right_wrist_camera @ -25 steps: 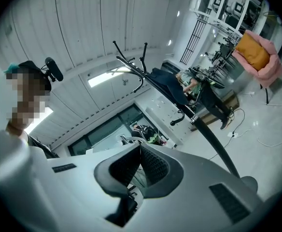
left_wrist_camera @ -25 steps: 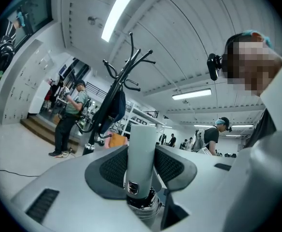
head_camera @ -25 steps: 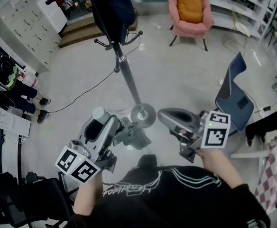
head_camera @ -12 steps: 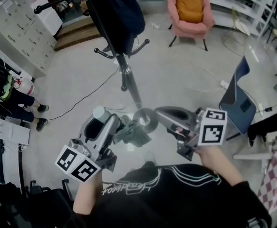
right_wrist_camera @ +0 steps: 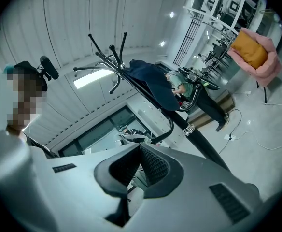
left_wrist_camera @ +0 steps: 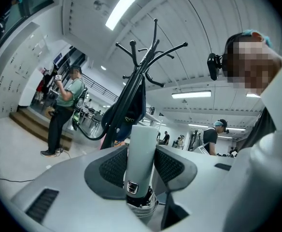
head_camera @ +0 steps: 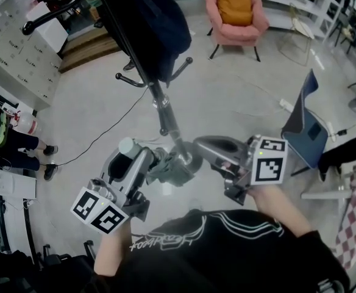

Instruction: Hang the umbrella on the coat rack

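Observation:
The coat rack is a dark pole that slants down to a round base, just beyond both grippers. A dark blue garment hangs on it. The rack's bare upper hooks show in the left gripper view, and the rack is also in the right gripper view. My left gripper is shut on the folded umbrella. Its pale grey handle stands between the pads. My right gripper is beside it. The right gripper's jaws meet at the tips and hold nothing I can see.
A pink armchair with an orange cushion stands at the back. A blue chair is at the right. A black cable crosses the floor toward a seated person at the left. White cabinets line the left wall.
Both grippers and the umbrella have moved forward to the rack. Its base, earlier just ahead of them, now sits right at their tips, and the garment looms larger overhead.

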A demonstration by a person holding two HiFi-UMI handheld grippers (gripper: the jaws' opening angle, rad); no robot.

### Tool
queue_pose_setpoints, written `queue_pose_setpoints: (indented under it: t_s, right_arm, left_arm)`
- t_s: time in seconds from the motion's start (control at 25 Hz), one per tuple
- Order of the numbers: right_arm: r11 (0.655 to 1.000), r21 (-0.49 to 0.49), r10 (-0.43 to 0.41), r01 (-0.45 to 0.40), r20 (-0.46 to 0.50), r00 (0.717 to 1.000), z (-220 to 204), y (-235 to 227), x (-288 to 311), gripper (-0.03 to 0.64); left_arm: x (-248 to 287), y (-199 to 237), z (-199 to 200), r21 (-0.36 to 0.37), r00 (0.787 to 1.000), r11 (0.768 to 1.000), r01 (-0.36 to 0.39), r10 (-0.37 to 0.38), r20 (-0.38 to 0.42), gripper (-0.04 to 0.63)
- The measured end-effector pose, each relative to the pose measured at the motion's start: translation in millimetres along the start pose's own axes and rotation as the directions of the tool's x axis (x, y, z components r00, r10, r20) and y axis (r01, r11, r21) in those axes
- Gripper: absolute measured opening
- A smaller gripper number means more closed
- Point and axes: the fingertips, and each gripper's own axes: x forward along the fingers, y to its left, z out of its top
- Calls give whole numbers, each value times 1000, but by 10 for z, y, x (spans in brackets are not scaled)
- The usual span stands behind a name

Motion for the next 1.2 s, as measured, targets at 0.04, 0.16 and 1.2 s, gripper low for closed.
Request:
queue_pose_setpoints:
  t_s: [0.04,0.16,1.2]
  right_arm:
    - [1000,0,-4,4,2,1000,16,-27,29,12]
    - [1000,3,-14,14,8,1000,28,-68,81,12]
    - [997,36,-66,65,34,997,-31,-447,427,12]
  left_arm:
    - [26,39,0,-1,1000,1000,5,-5,-4,164]
    - [70,110,-22,-11,1000,1000,17,-17,-15,164]
    - [145,637,-458,-43,994,998,46,-50,-99,167]
